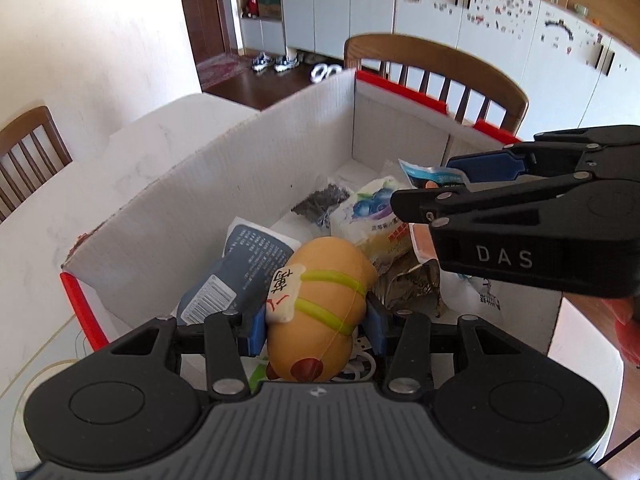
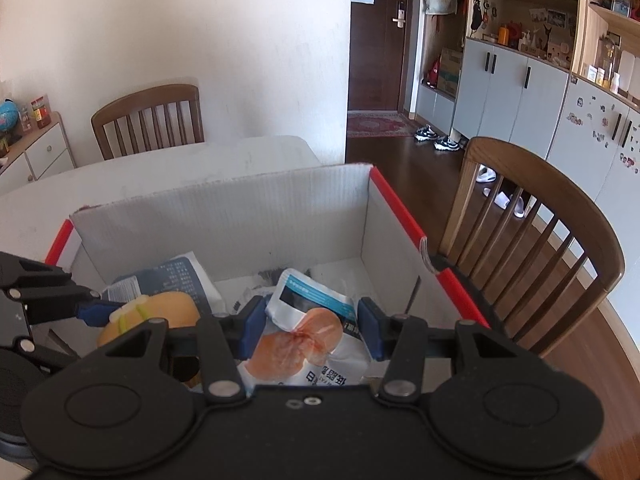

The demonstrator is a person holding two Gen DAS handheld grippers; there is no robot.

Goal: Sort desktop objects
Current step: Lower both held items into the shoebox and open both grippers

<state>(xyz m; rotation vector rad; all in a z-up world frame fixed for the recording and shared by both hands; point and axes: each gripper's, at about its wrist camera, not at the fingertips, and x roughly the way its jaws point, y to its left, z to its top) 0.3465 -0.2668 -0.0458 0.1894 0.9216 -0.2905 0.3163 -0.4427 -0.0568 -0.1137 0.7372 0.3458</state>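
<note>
Landmark: white cardboard box (image 1: 224, 184) with red edges, standing on the pale tabletop (image 1: 132, 136). Left gripper (image 1: 316, 330) over the near end of the box, tilted down into it; jaws clamped on a tan bread-shaped squeeze toy (image 1: 320, 308) with yellow-green stripes and a white label, blue pads pressing both flanks. Toy sits above the box contents, not resting on them as far as can be seen. Right gripper (image 2: 312, 328) also over the box, toward its right side; jaws grasping a clear-and-white snack packet (image 2: 308, 332) showing an orange food item and a teal band, pads against both packet edges. From the left wrist view the right gripper (image 1: 420, 196) enters from the right, packet (image 1: 430, 174) pinched in its tips, held above the heap. Inside the box, beneath both grippers: dark blue pouch with barcode (image 1: 236, 268) against the left wall, blueberry-print packet (image 1: 376, 216) mid-box, small bag of dark bits (image 1: 320, 200) toward the far wall, crumpled foil wrapper (image 1: 408, 288) near the right side. Wooden chair (image 1: 440, 72) just beyond the box's far right corner; second chair (image 2: 148, 120) across the tabletop from the box.
</note>
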